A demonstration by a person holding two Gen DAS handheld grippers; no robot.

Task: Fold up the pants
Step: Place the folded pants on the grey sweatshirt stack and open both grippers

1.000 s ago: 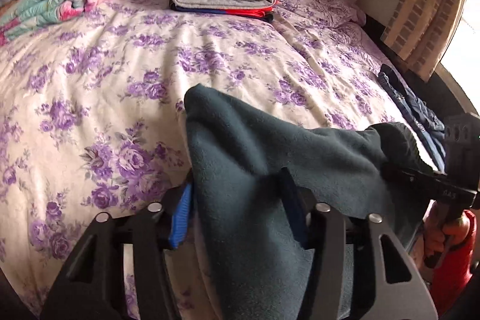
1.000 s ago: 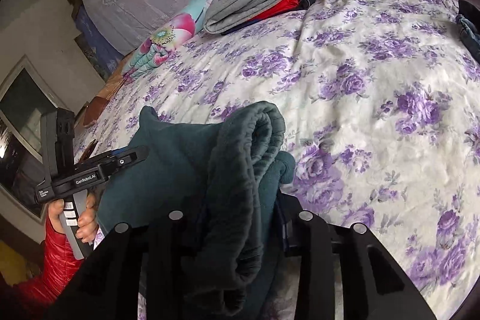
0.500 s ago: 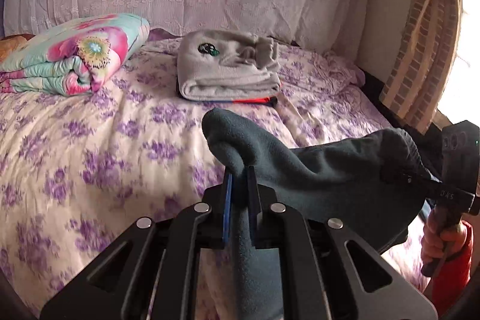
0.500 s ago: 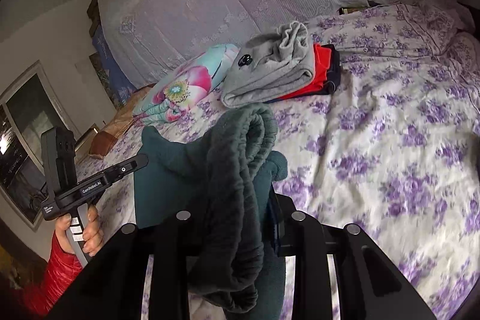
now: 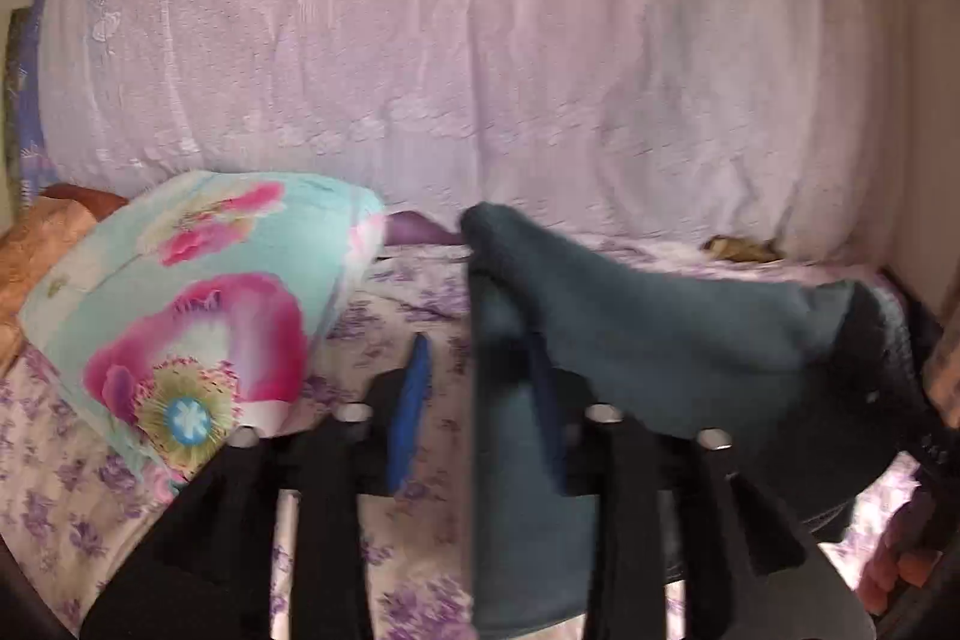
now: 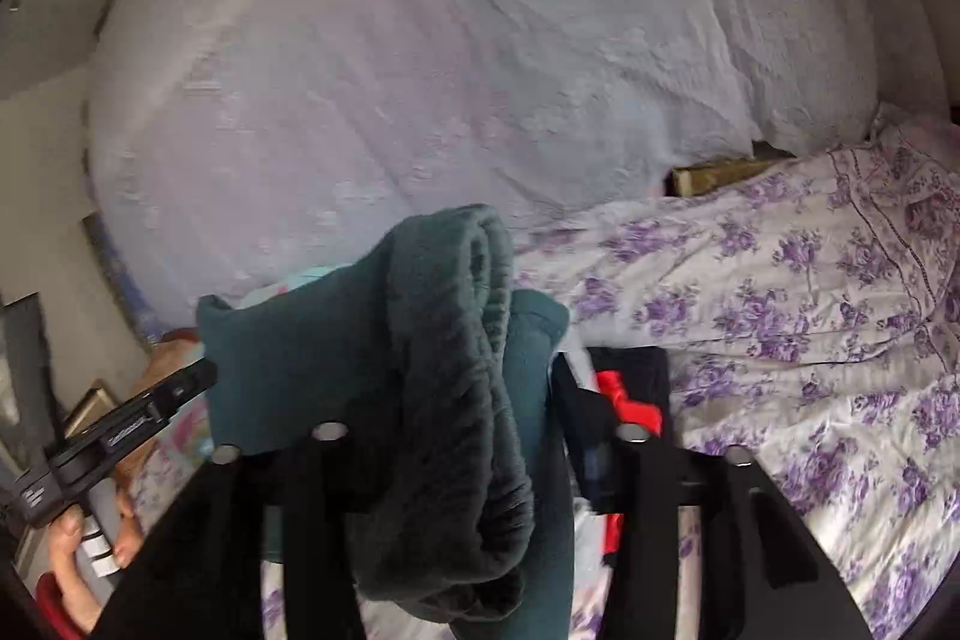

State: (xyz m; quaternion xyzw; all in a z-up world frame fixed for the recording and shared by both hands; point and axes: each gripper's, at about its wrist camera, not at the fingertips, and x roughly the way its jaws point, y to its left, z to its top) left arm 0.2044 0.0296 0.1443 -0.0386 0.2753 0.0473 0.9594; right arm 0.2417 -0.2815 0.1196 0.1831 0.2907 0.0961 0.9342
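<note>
Holding the dark teal pants [image 5: 660,340] in the air above the bed [image 6: 780,316], both claws carry the garment as 1 folded bundle.

Left claw [image 5: 480,400]: its blue-padded fingers [image 5: 411,400] stand apart in the left wrist view. The cloth drapes over the right-hand finger and hangs down past it. Whether any cloth is pinched there cannot be told; the left-hand finger is bare.

Right claw [image 6: 444,430]: the ribbed waistband end of the pants hangs doubled between its fingers and fills the gap. The claw appears clamped on this thick roll.

Position of the pants: stretched from the left claw to the right claw, clear of the bedspread, with a short tail hanging below each claw.

Surroundings: a folded floral blanket [image 5: 198,316] lies ahead and to the left of the left claw. A stack of red and dark clothes [image 6: 630,400] sits just behind the right claw's right finger.

Progress, as a judgement: the pants are already folded into several layers, so the folding itself looks largely done. Remaining: setting the bundle down, probably on or beside the stack, releasing both claws and flattening any loose edge.
</note>
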